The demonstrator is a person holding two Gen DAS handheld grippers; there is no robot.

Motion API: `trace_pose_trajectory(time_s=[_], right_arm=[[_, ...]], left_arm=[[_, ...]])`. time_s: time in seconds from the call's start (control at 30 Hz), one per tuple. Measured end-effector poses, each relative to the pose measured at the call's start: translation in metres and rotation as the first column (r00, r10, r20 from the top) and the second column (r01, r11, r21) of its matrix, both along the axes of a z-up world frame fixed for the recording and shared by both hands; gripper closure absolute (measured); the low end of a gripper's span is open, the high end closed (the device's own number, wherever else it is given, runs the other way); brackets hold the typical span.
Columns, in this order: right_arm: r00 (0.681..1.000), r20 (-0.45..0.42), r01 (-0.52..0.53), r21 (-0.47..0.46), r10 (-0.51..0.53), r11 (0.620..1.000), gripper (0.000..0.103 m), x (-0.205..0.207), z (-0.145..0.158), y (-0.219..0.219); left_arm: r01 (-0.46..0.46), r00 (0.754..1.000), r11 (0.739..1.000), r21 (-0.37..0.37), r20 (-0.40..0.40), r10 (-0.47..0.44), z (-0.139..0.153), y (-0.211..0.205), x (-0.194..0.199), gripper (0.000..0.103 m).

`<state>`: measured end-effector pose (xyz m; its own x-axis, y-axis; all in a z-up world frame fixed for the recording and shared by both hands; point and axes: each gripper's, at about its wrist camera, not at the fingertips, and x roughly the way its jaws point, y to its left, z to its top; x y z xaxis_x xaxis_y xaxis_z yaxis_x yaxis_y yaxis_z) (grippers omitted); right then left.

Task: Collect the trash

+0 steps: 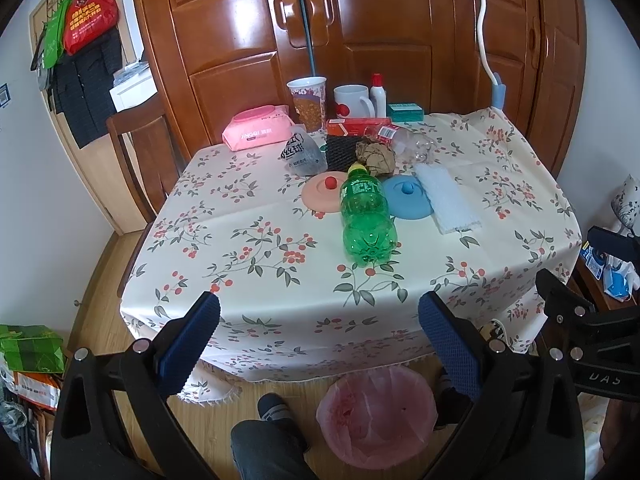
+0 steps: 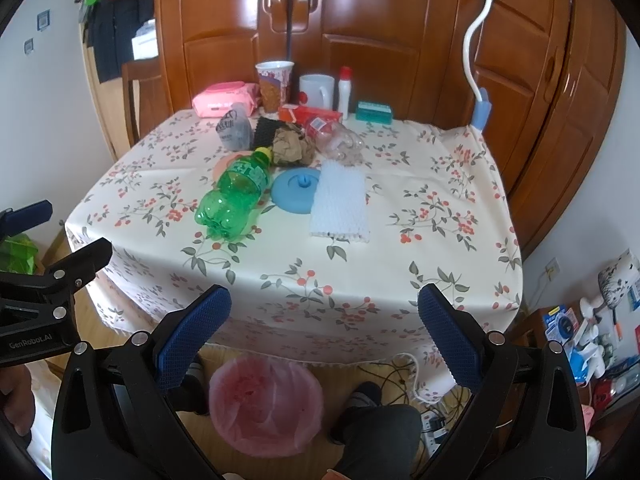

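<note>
While the left gripper [image 1: 319,312] hangs before the near edge of the floral-clothed surface [image 1: 256,280], its jaws stand spread wide and hold nothing. A green plastic bottle [image 1: 366,220] lies on its side mid-surface, between a pink round lid [image 1: 322,194] and a blue round lid [image 1: 408,200]. Behind it sit a crumpled brown paper ball [image 1: 374,156] and a crushed clear bottle [image 1: 412,142]. A pink-lined trash bin [image 1: 376,416] stands on the floor below.

From the right wrist, the right gripper [image 2: 325,306] shows jaws likewise spread and empty, with a white foam net [image 2: 340,204] lying just beside the blue lid.
</note>
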<state>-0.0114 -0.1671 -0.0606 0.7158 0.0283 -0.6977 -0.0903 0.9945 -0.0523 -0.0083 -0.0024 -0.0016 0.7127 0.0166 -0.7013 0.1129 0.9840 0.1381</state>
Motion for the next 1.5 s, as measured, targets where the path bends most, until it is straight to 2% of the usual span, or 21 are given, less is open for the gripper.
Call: trace_pose_trajectory(time_s=[0.83, 1.2, 1.5], right_arm=[[1.000, -0.020, -0.001, 0.020, 0.001, 1.000, 0.006, 0.005, -0.007, -0.002], [1.000, -0.023, 0.003, -0.010, -0.004, 1.000, 0.006, 0.007, -0.010, -0.002], [0.999, -0.022, -0.031, 0.011, 0.032, 0.999, 0.006, 0.007, -0.010, -0.002]], left_arm=[[0.008, 1.000, 1.000, -0.002, -0.015, -0.008, -0.006, -0.002, 0.005, 0.005], [0.022, 1.000, 1.000, -0.001, -0.019, -0.022, -0.009, -0.005, 0.007, 0.005], [0.021, 1.000, 1.000, -0.001, -0.022, -0.021, -0.009, -0.006, 0.007, 0.005]])
